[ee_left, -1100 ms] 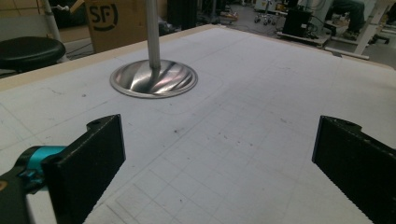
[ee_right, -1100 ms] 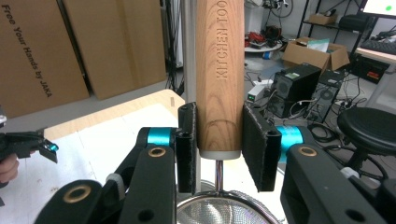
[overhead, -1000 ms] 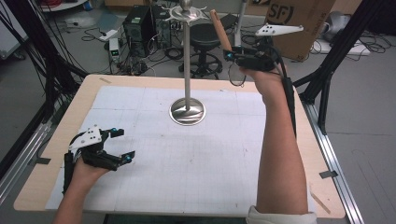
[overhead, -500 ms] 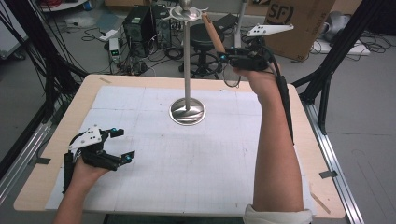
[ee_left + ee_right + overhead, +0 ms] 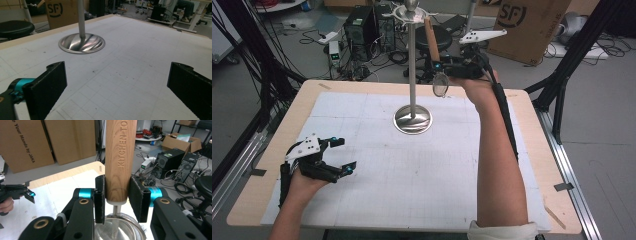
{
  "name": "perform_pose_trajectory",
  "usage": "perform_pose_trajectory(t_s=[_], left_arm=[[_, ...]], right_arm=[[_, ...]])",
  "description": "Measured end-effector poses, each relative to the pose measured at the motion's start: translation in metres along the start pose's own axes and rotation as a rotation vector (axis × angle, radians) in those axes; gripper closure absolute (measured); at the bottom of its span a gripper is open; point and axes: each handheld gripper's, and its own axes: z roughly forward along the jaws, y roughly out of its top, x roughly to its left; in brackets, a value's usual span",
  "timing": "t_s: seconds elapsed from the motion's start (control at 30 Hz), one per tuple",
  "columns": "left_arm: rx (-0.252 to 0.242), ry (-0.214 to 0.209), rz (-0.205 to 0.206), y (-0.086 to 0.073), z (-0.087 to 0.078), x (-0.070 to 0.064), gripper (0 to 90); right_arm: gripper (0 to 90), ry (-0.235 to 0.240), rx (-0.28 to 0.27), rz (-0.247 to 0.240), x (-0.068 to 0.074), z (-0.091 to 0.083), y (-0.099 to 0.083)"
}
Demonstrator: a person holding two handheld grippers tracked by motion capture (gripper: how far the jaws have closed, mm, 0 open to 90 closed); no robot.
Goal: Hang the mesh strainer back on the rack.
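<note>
A small mesh strainer (image 5: pixel 440 84) with a wooden handle (image 5: pixel 120 157) hangs head-down in the air, held by my right gripper (image 5: pixel 435 65) shut on the handle's lower end. The handle top leans close to the hooks at the top of a metal stand (image 5: pixel 412 60). The stand rises from a round steel base (image 5: pixel 412 120) on the white mat. My left gripper (image 5: pixel 343 154) rests low at the mat's near left, open, with nothing between its jaws. The stand's base (image 5: pixel 82 43) lies ahead of it.
A white gridded mat (image 5: pixel 422 180) covers the wooden table (image 5: pixel 557 200). Beyond the far edge stand cardboard boxes (image 5: pixel 522 22), a black stool (image 5: pixel 442 35) and computer gear with cables (image 5: pixel 362 25). Black frame posts (image 5: pixel 257 55) flank the table.
My right gripper has carried the strainer leftward, bringing the handle nearer the stand's top. The left gripper has stayed put.
</note>
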Motion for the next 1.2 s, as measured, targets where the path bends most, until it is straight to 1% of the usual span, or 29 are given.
perform_pose_trajectory(t_s=[0.1,0.17,0.23,0.53,0.57,0.6,0.67,0.73,0.93,0.97,1.03,1.1,1.2], left_arm=[[0.001,0.0,0.0,0.0,0.0,0.0,3.1],[0.001,-0.001,0.003,0.0,0.0,0.0,3.1],[-0.001,-0.001,0.002,0.0,0.0,0.0,3.1],[0.0,-0.002,0.004,0.0,0.0,0.0,3.1],[0.001,-0.001,0.004,0.0,0.0,0.0,3.1],[0.001,0.0,0.004,0.0,0.0,0.0,3.1],[0.003,0.001,0.003,0.0,0.0,0.0,3.1],[0.003,-0.001,0.005,0.0,0.0,0.0,3.1],[0.004,-0.001,0.004,0.0,0.0,0.0,3.1],[0.003,0.0,0.004,0.0,0.0,0.0,3.1],[0.002,-0.001,0.005,0.0,0.0,0.0,3.1],[0.004,-0.001,0.005,0.0,0.0,0.0,3.1],[0.002,-0.003,0.005,0.0,0.0,0.0,3.1]], right_arm=[[67.9,-0.009,0.006,0.0,0.0,0.003,0.0],[67.9,-0.019,0.025,-0.004,0.0,0.005,0.0],[67.9,-0.026,0.03,-0.006,0.001,0.007,-0.001],[67.2,-0.04,0.043,-0.002,0.003,0.011,0.0],[66.8,-0.035,0.043,0.0,0.003,0.011,0.0],[65.9,-0.03,0.047,-0.003,0.004,0.012,0.0],[61.2,-0.037,0.062,-0.012,0.004,0.013,-0.001],[59.6,-0.043,0.07,-0.01,0.005,0.012,-0.002],[53.4,-0.046,0.07,-0.024,0.008,0.007,-0.002],[52.4,-0.051,0.072,-0.037,0.009,0.005,-0.002],[50.0,-0.049,0.07,-0.036,0.01,0.002,-0.003],[47.3,-0.052,0.073,-0.05,0.012,-0.001,-0.004],[44.0,-0.048,0.069,-0.052,0.014,-0.006,-0.008]])
